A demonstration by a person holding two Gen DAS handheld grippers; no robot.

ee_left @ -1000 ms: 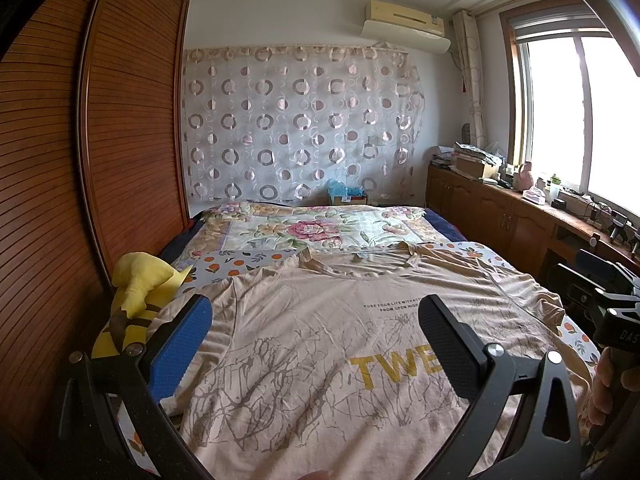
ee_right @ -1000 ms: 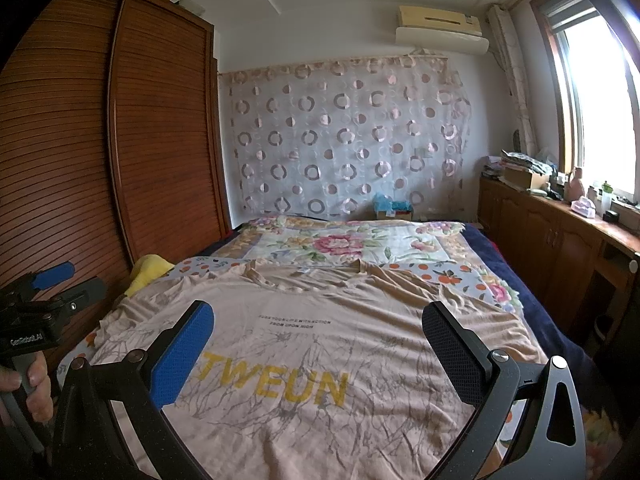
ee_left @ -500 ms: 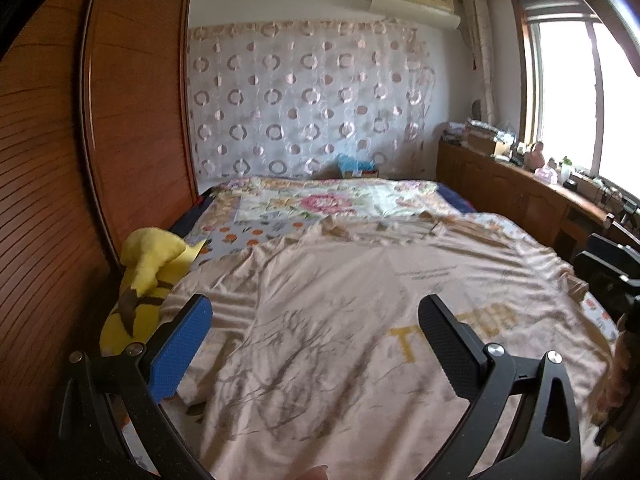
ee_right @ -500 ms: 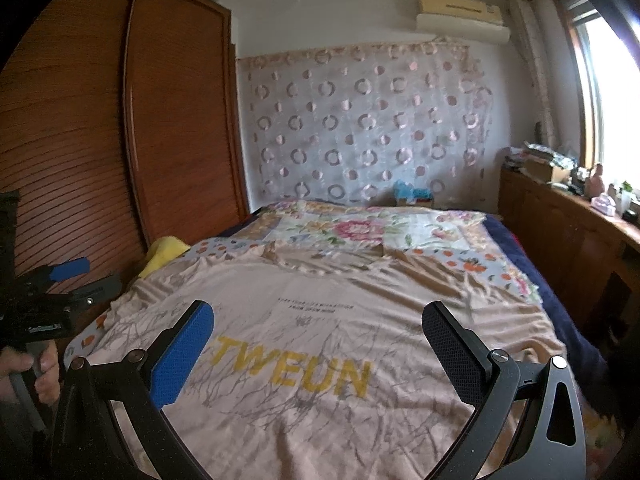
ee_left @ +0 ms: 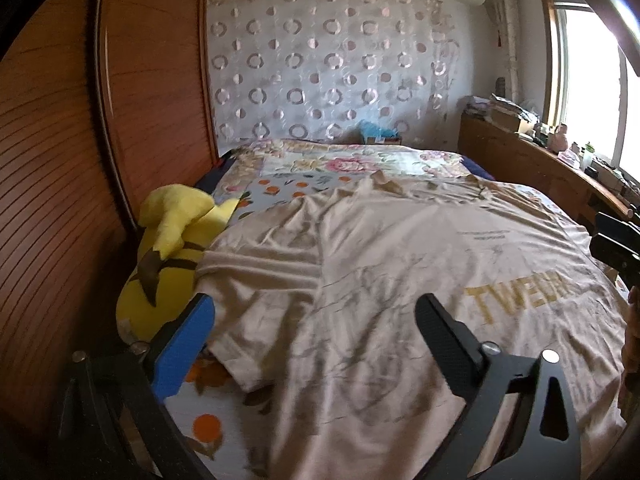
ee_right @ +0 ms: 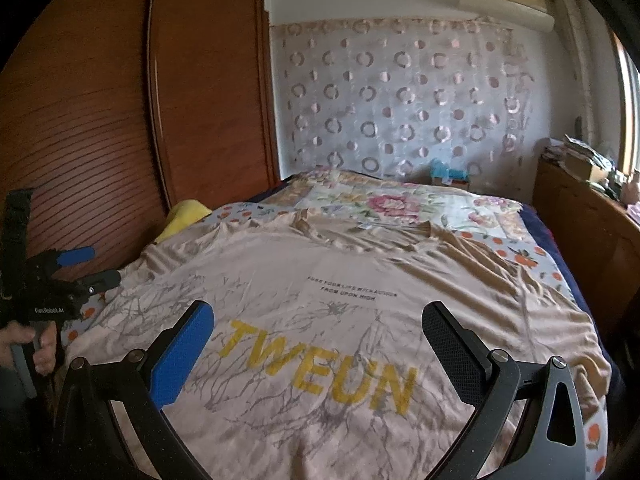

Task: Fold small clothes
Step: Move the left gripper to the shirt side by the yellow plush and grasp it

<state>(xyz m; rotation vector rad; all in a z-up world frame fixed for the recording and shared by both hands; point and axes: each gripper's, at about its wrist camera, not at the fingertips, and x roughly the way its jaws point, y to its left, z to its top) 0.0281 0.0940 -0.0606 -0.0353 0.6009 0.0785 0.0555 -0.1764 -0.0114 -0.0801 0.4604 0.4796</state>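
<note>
Both tools, left tool [ee_left: 314,326] and right tool [ee_right: 318,326], hang apart over the beige T-shirt [ee_right: 320,304] on the bed [ee_right: 400,200]; the left jaws, just closing slightly, should pinch the sleeve edge cleanly.

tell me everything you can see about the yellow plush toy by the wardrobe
The yellow plush toy looks soft and fuzzy, bright yellow with dark brown markings. It lies slumped at the bed's left edge against the wooden wardrobe. The beige t-shirt's sleeve edge touches its side. From the right wrist view only a yellow bulge shows. Neither tongs touch it.
</note>
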